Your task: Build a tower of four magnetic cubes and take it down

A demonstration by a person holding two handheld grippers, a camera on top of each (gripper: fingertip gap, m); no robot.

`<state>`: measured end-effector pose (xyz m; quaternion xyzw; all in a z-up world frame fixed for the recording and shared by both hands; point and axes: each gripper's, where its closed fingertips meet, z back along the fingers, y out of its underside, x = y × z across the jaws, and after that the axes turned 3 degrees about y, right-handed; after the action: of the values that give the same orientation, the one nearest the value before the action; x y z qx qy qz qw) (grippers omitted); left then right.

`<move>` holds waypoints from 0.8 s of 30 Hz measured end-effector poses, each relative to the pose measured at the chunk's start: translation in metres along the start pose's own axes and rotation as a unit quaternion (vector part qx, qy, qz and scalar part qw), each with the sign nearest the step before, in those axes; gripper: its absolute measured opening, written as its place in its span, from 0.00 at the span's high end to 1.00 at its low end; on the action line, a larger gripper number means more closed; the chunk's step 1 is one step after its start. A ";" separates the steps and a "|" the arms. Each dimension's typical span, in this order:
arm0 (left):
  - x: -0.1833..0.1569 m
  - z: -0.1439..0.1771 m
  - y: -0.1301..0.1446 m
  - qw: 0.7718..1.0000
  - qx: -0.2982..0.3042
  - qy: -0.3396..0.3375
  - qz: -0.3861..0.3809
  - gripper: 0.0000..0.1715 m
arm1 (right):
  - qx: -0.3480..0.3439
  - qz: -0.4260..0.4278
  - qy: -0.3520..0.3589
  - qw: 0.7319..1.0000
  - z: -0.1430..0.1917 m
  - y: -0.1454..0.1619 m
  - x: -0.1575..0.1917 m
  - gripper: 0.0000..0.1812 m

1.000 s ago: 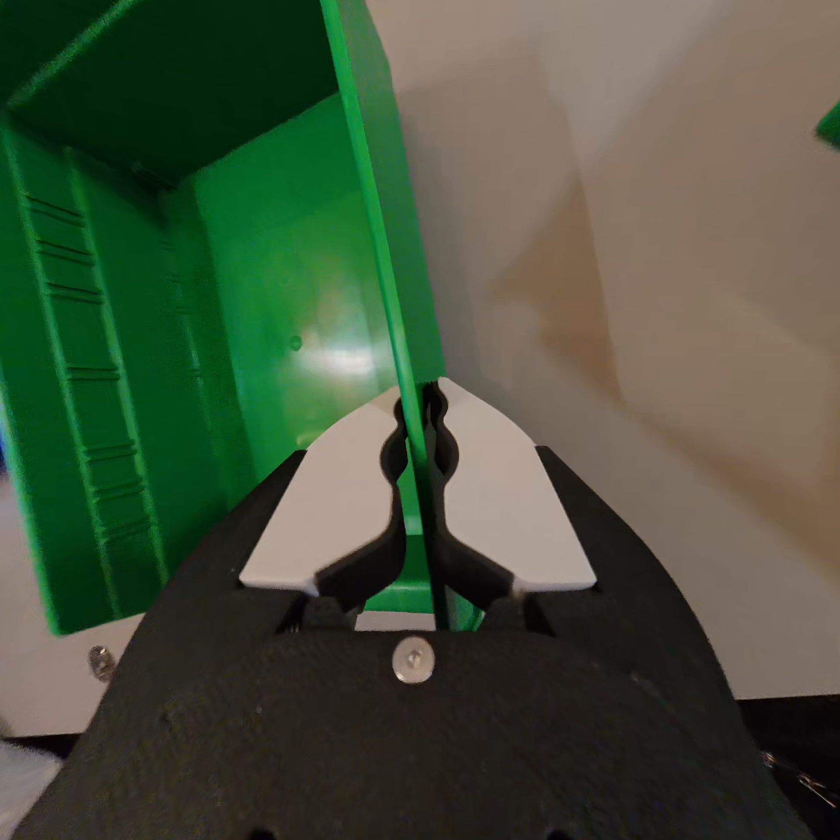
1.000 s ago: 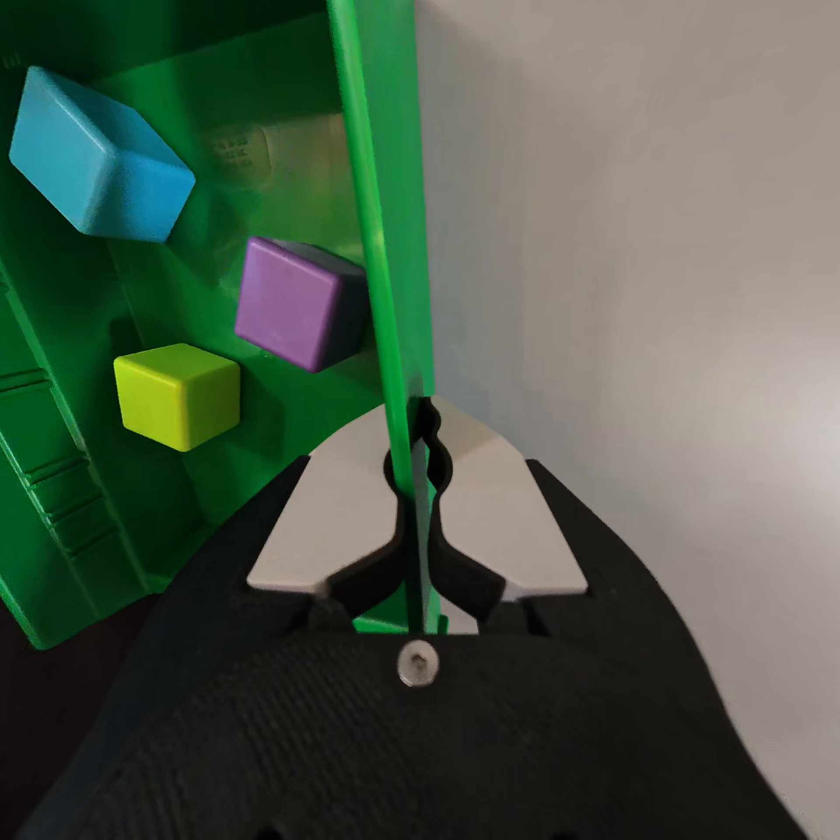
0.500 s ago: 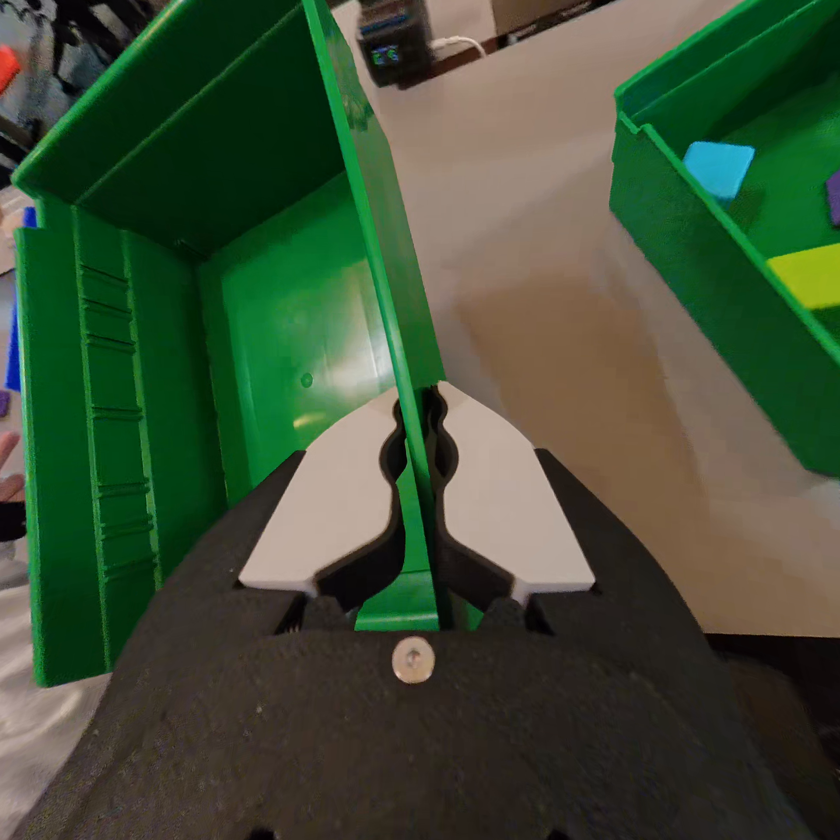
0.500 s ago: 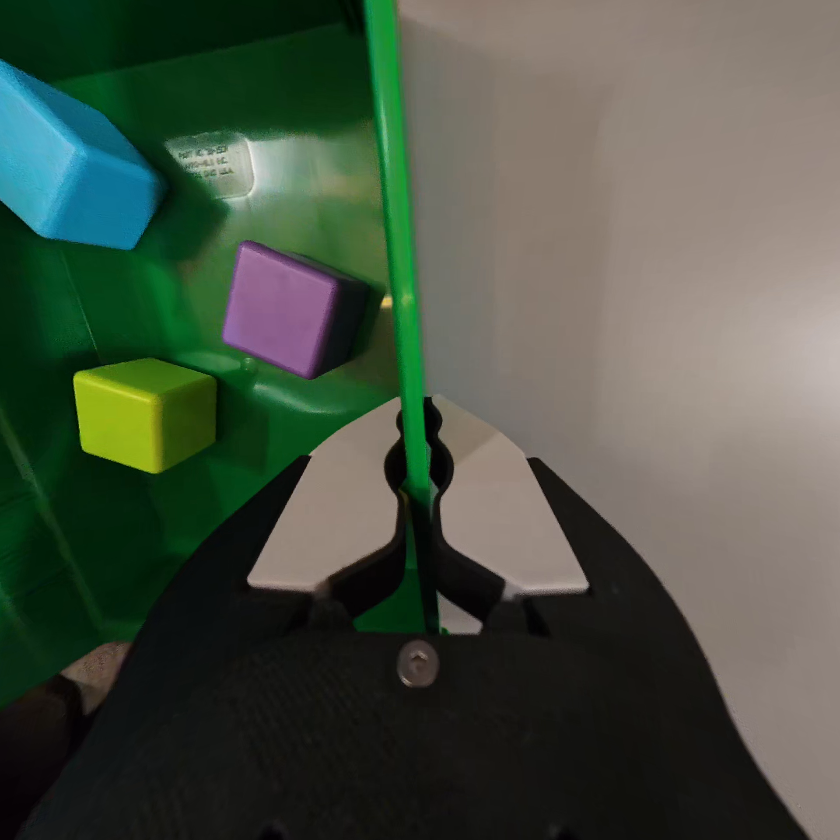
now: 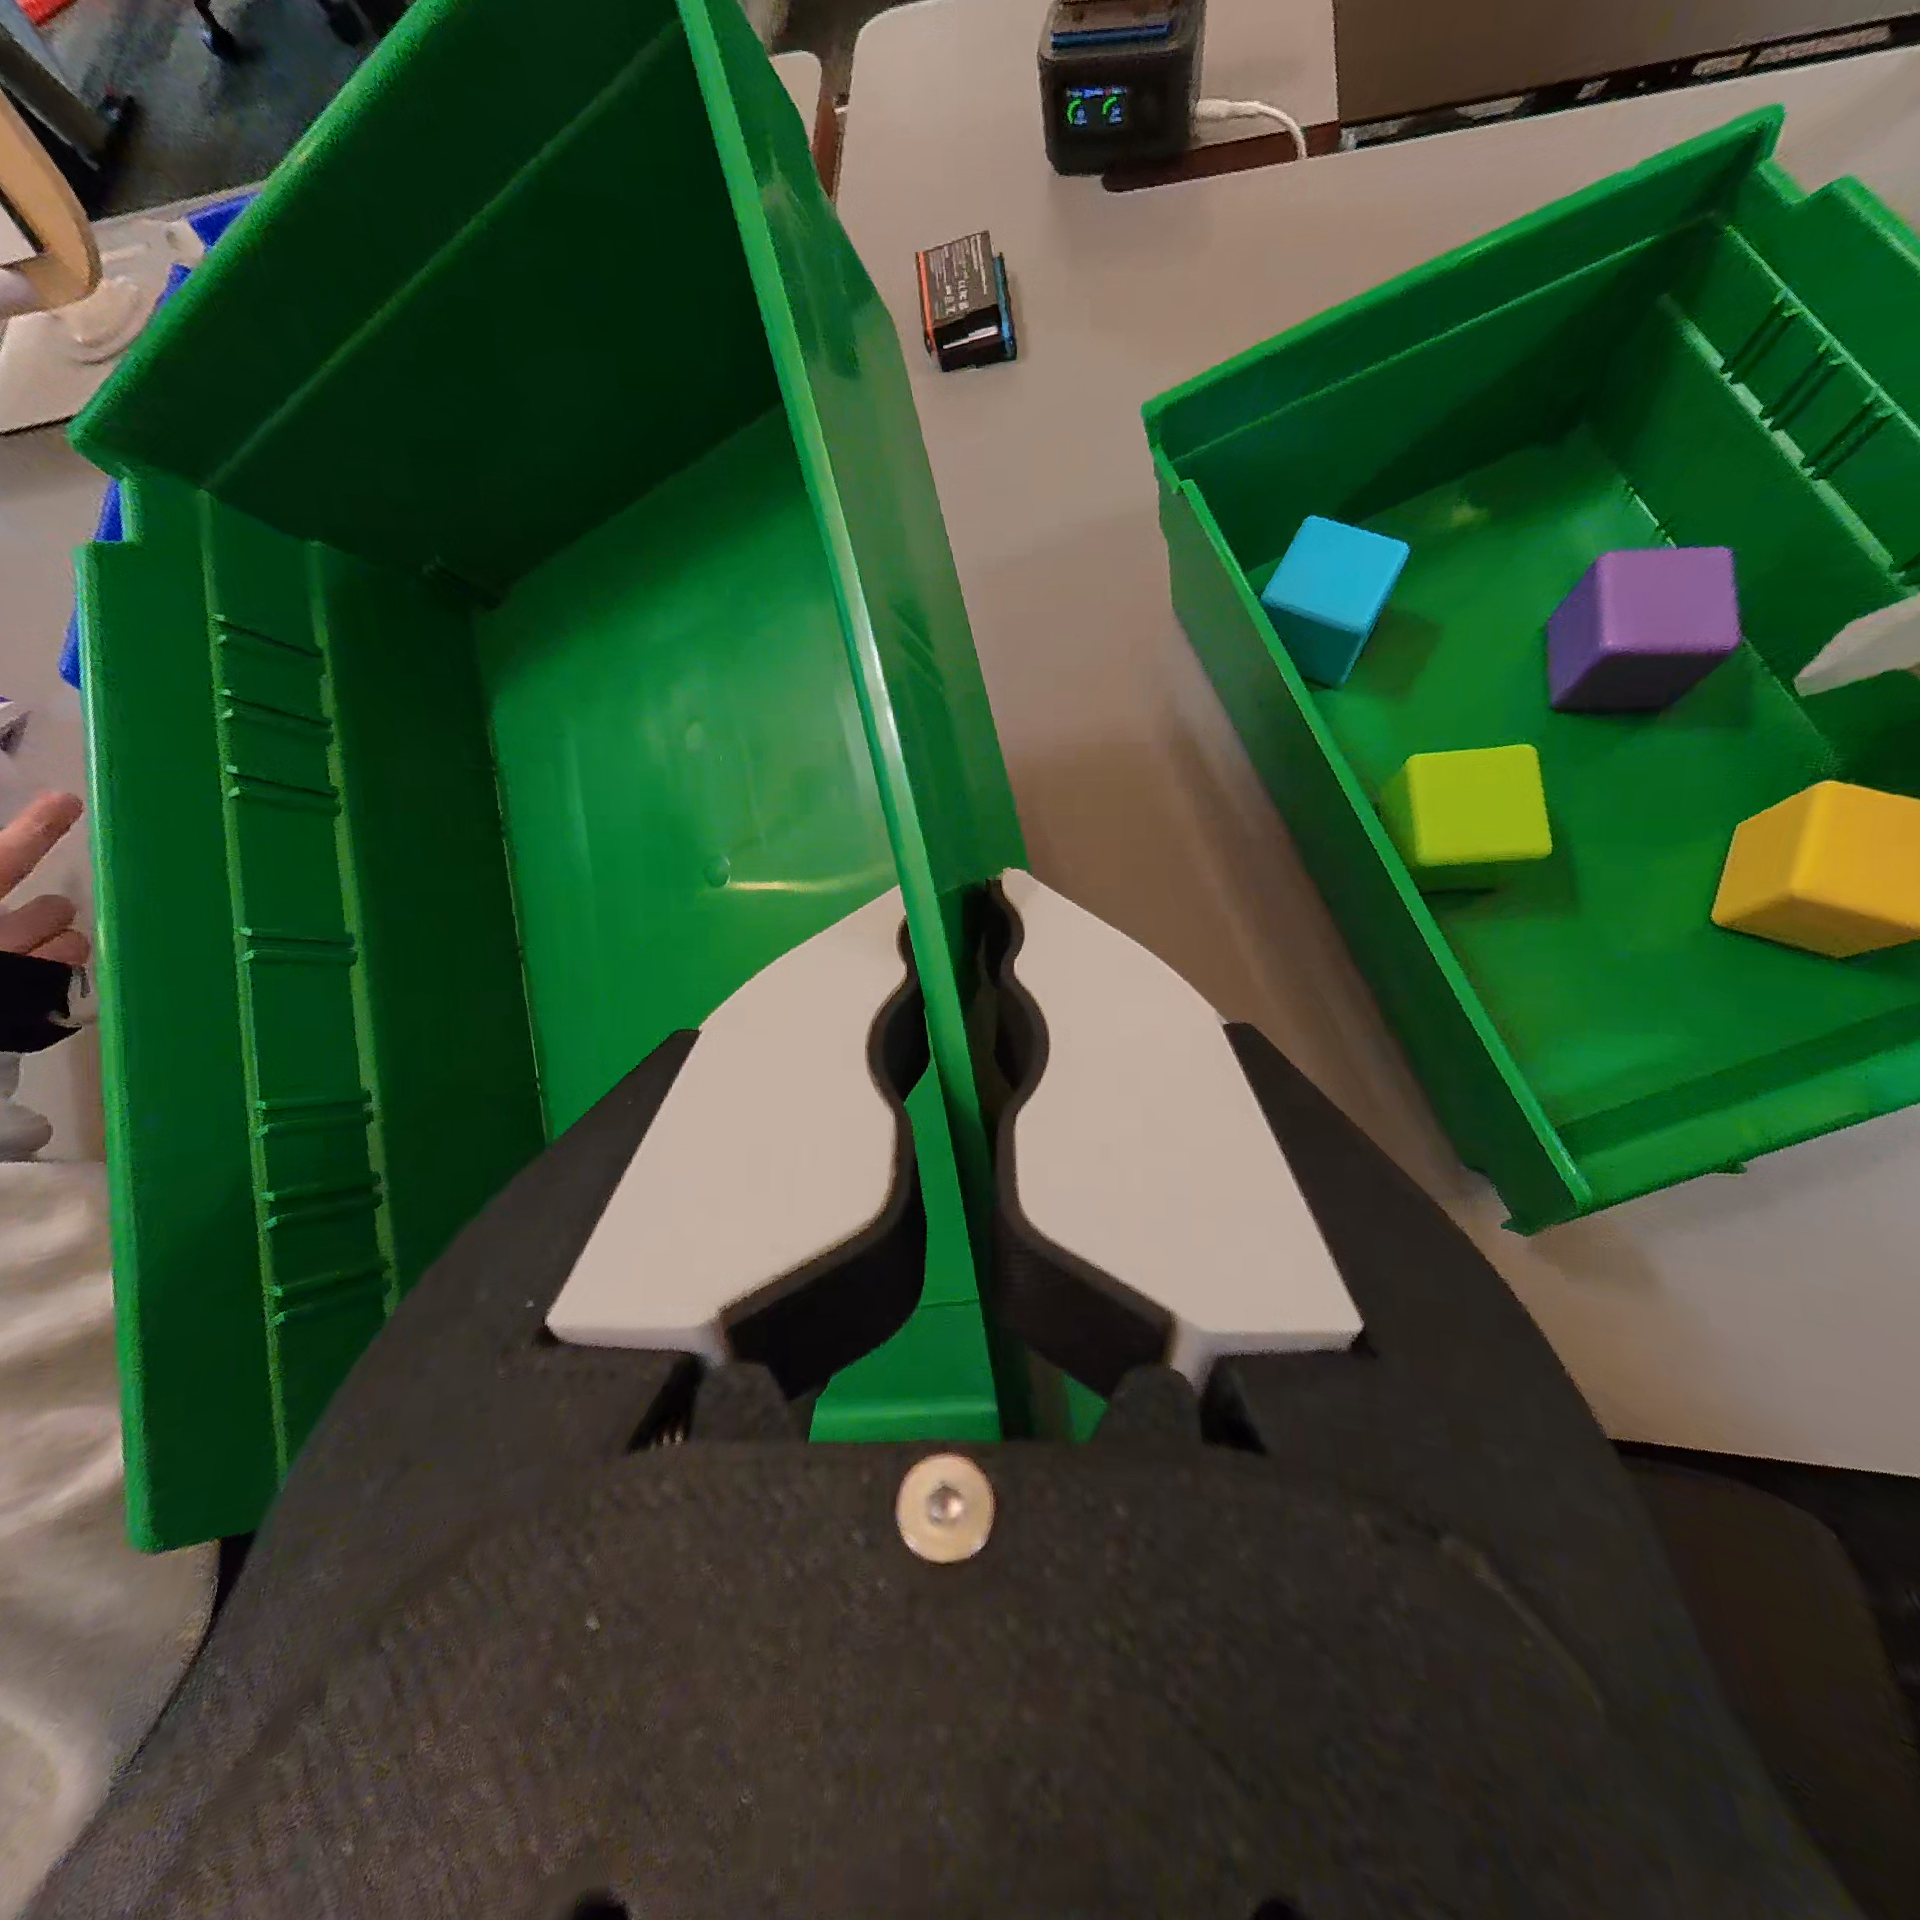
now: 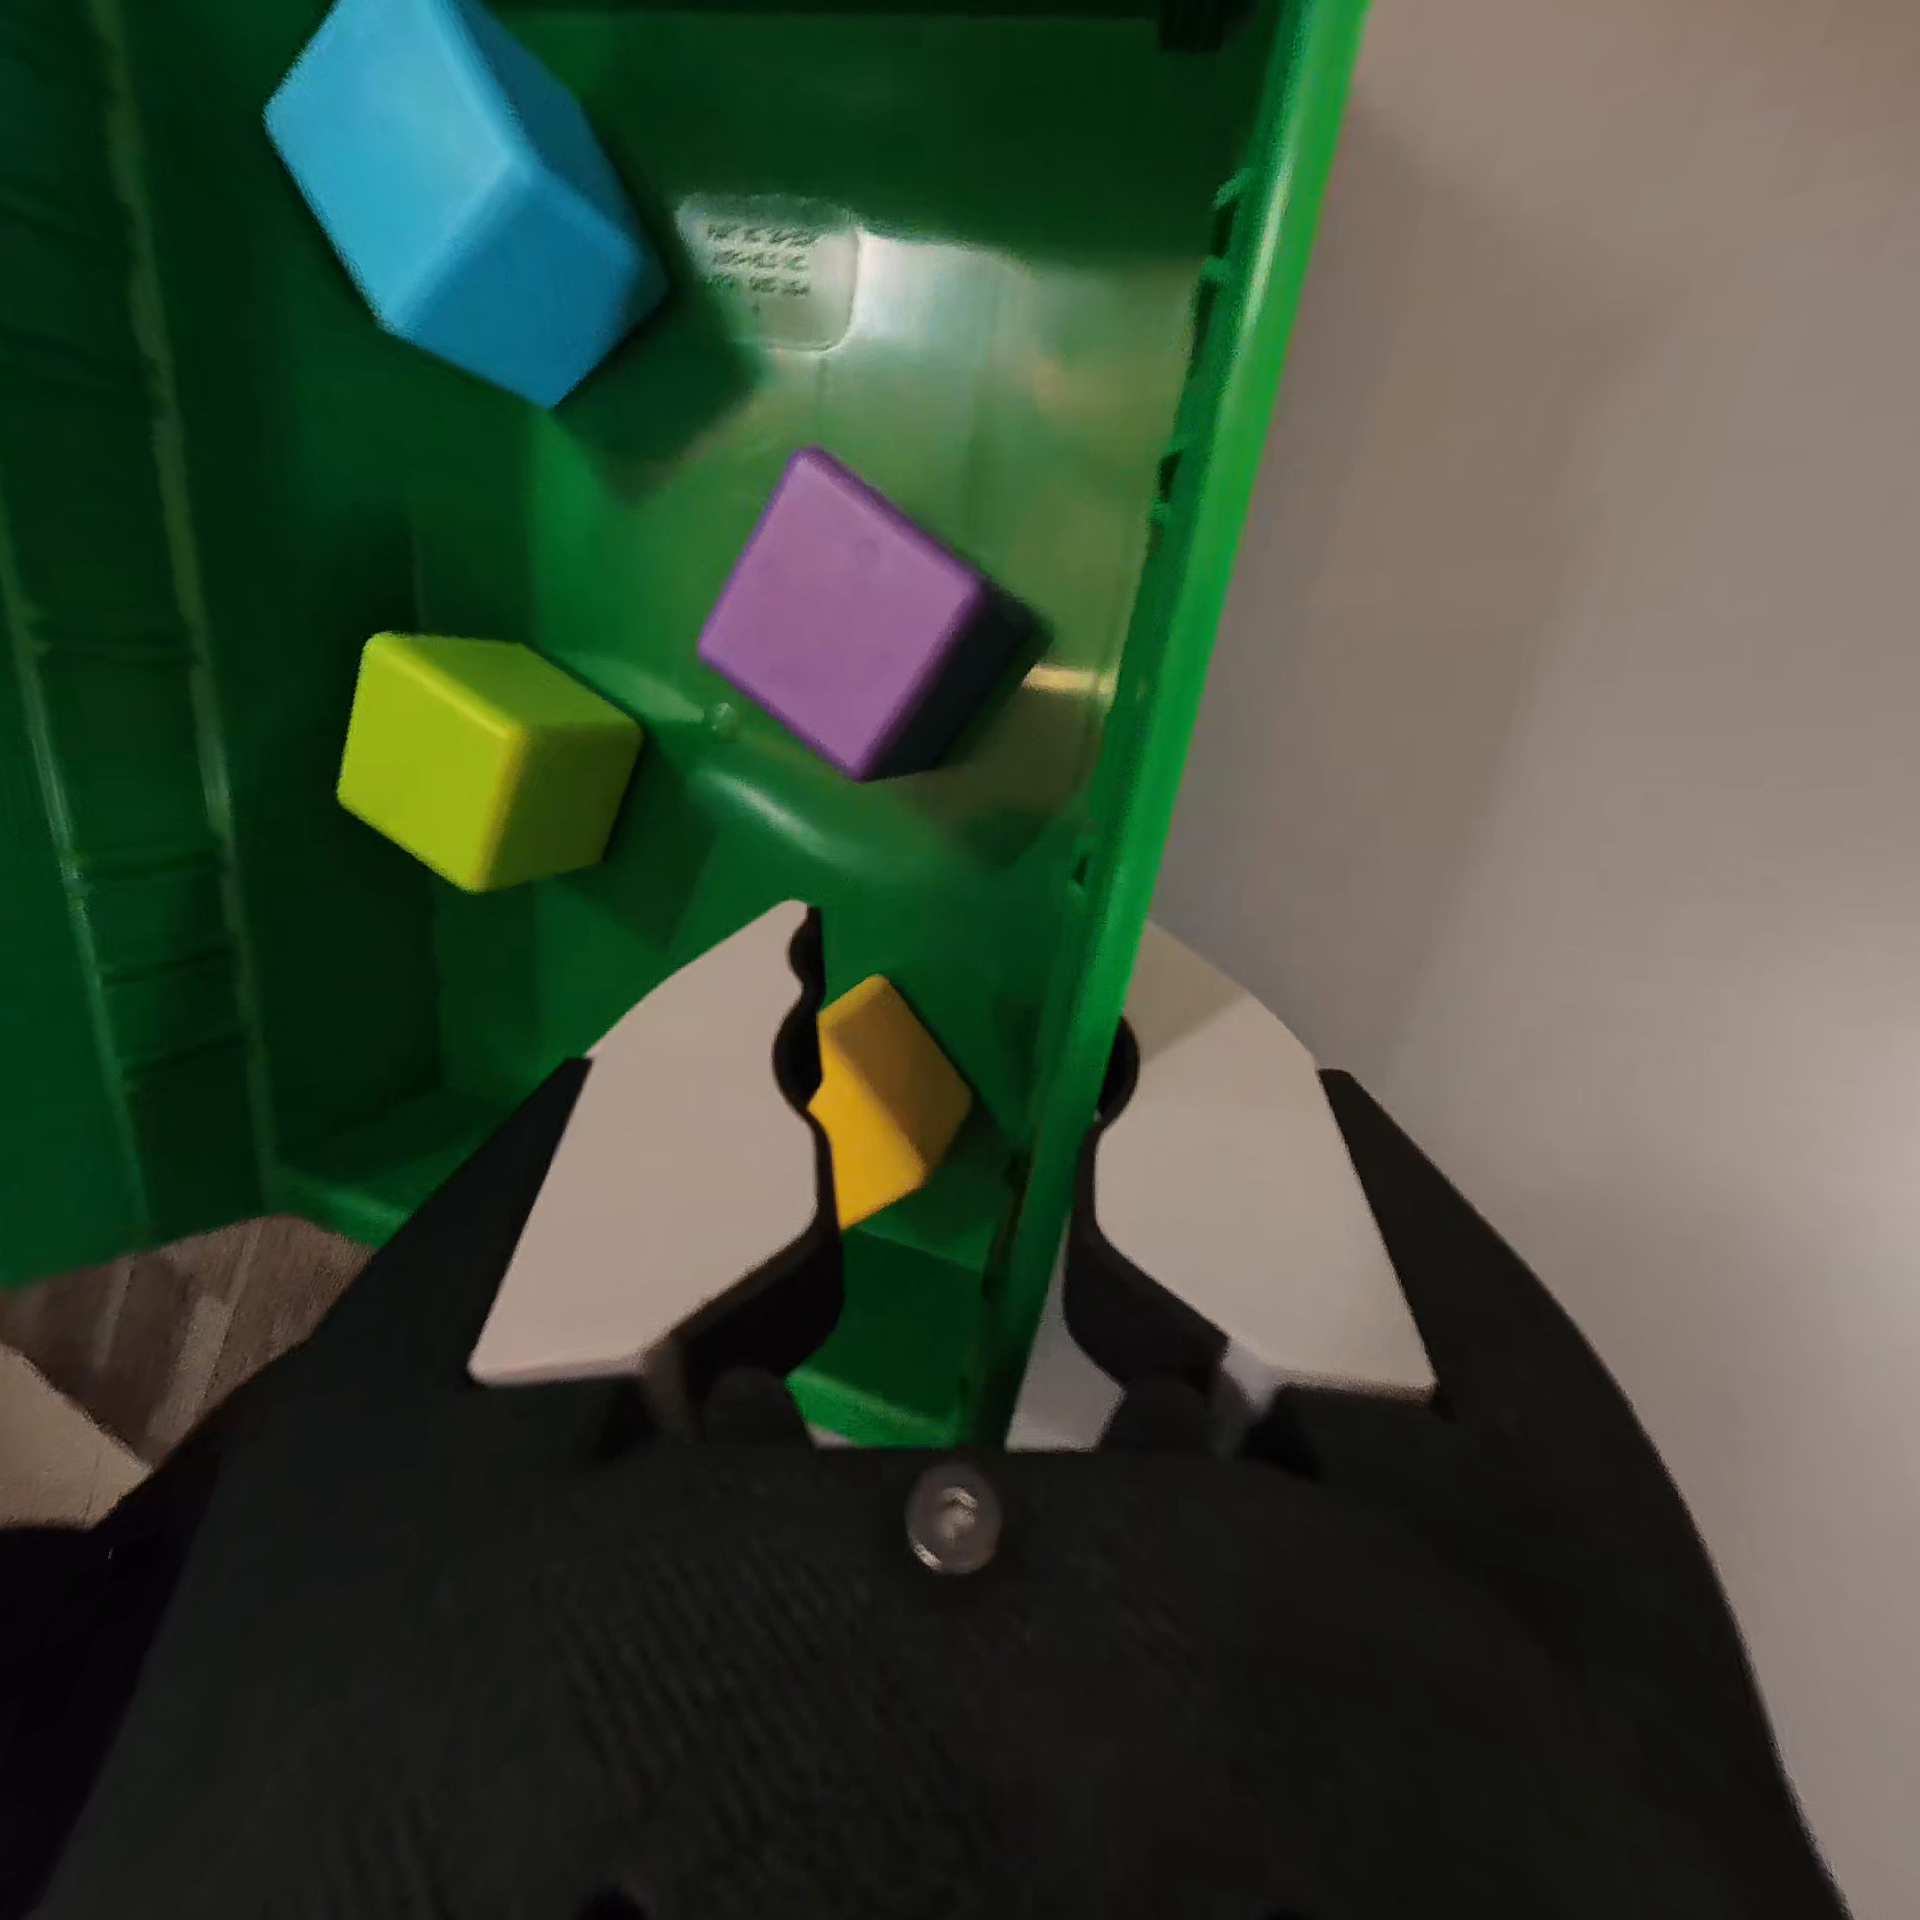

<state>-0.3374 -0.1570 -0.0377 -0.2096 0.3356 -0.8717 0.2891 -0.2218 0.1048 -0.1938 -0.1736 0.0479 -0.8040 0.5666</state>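
The left gripper point(image 5: 951, 935) is clamped on the right side wall of an empty green bin point(image 5: 665, 675), the thin wall pinched between its white fingers; the bin's lower edge is cut off behind the black gripper body. To the right on the pale table point(image 5: 1091, 520) sits a second green bin point(image 5: 1351, 790) holding a blue cube point(image 5: 1335, 597), a purple cube point(image 5: 1642, 623), a lime cube point(image 5: 1470, 816) and a yellow cube point(image 5: 1818, 868) clipped by the frame edge. The right gripper point(image 6: 966, 997) stands parted astride that bin's right wall point(image 6: 1164, 727), one finger inside and one outside, neither pressing it; the outer finger is largely hidden by the wall, and the yellow cube shows partly between the fingers. The right wrist view is blurred. At the far side lie a small black pack point(image 5: 966, 301) and a black device with a lit screen point(image 5: 1117, 99), its top cut off. A person's fingers point(image 5: 36, 883) show at the left edge.
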 end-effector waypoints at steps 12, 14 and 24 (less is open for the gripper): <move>-0.021 -0.014 -0.006 0.999 -0.003 0.026 -0.021 0.94 | -0.103 0.051 -0.115 0.987 0.087 0.054 -0.018 0.90; -0.026 -0.015 -0.009 0.999 -0.002 0.026 -0.027 0.93 | -0.112 0.037 -0.108 0.987 0.079 0.062 -0.030 1.00; -0.038 -0.007 -0.016 0.998 -0.011 0.031 -0.044 0.93 | -0.092 0.020 -0.089 0.992 0.027 0.045 0.009 1.00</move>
<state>-0.3187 -0.1196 -0.0376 -0.1999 0.3446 -0.8860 0.2373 -0.1753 0.0843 -0.1791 -0.2948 0.0747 -0.7659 0.5665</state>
